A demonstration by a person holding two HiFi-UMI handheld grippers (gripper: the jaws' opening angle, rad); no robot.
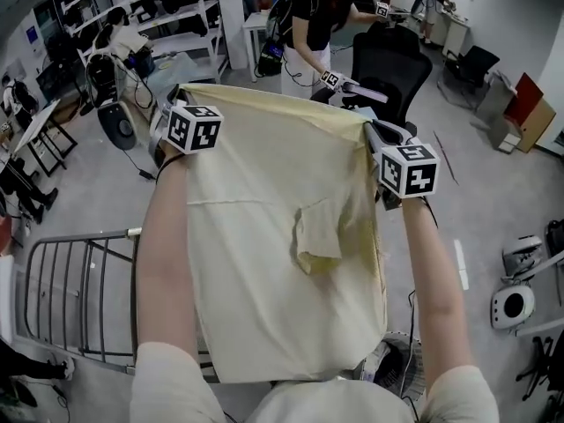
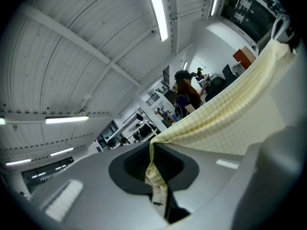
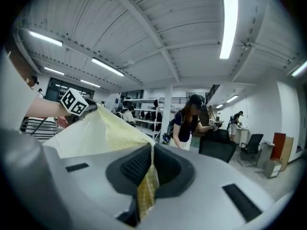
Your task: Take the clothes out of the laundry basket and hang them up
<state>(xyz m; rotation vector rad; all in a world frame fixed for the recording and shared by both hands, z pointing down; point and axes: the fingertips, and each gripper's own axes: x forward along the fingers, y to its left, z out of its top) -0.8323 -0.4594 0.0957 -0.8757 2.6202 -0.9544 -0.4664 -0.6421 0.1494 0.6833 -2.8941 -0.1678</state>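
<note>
Shirt [image 1: 264,315]: apparent chest pocket [image 1: 317,236], head view only.

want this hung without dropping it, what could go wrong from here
1. The left gripper and right gripper each pinch only a thin bit of the yellow shirt at its top edge; one corner could slip and the shirt drop.
2. The spread shirt hides part of the drying rack, so a bar could be missed or snag the hem.
3. The black office chair ahead might get brushed.
</note>
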